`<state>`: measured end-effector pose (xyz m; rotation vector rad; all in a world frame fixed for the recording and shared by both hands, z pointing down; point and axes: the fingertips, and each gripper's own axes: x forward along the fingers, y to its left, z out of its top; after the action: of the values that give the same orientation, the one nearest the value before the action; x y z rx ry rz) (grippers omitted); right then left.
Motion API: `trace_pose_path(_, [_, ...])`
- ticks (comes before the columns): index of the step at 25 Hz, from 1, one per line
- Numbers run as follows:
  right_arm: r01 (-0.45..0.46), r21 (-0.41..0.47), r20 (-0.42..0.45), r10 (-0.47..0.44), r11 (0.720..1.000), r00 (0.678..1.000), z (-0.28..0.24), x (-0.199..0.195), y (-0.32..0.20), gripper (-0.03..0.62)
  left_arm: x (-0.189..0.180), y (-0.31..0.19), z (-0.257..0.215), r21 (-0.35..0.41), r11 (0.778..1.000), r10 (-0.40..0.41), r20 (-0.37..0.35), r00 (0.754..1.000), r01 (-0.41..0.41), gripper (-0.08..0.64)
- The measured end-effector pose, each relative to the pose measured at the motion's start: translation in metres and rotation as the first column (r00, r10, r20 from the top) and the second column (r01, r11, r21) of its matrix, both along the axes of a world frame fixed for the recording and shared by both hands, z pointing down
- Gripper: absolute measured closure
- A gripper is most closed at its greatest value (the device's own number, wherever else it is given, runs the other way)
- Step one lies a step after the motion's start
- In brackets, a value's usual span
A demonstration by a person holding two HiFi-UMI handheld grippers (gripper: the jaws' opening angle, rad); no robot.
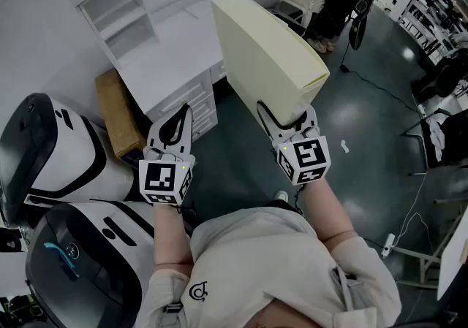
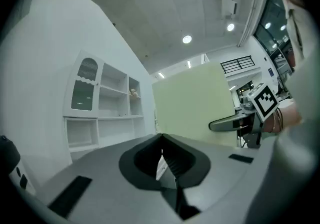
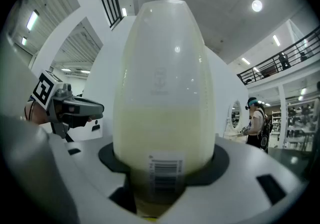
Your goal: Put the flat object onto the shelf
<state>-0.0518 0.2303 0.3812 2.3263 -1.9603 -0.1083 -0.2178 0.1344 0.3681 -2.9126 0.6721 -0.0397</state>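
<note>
I read no words or numbers; a barcode label (image 3: 165, 172) sits on the near edge of the flat object (image 3: 162, 83), digits too blurred.

Beige short-sleeved shirt (image 1: 278, 253); grey left gripper (image 1: 180, 116), grey right gripper (image 1: 287, 120).

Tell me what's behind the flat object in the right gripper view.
The flat object, clamped in the right gripper, hides everything straight ahead. Only the left gripper and a bystander show beside it.
</note>
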Motion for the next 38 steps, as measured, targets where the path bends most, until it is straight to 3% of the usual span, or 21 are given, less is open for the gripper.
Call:
trace_pose_path(16, [-0.003, 0.017, 0.024, 0.003, 1.0, 1.0, -0.003, 0.006, 0.002, 0.319, 0.0, 0.0, -0.004, 0.009, 1.0, -0.015, -0.017, 1.0, 0.015, 0.546])
trace_pose_path(26, [0.037, 0.026, 0.027, -0.038, 0.999, 0.999, -0.004, 0.022, -0.024, 0.322, 0.001, -0.022, 0.002, -0.015, 0.997, -0.078, -0.037, 0.996, 0.078, 0.546])
trace_pose_path(33, [0.116, 0.044, 0.034, -0.117, 0.992, 0.992, 0.003, 0.061, -0.069, 0.322, 0.027, -0.051, 0.006, 0.003, 0.985, -0.172, -0.03, 0.985, 0.172, 0.546])
trace_pose_path(38, [0.186, 0.06, 0.057, -0.189, 0.981, 0.98, 0.0, 0.11, -0.114, 0.322, 0.066, -0.079, 0.003, 0.016, 0.968, -0.249, -0.01, 0.969, 0.249, 0.546])
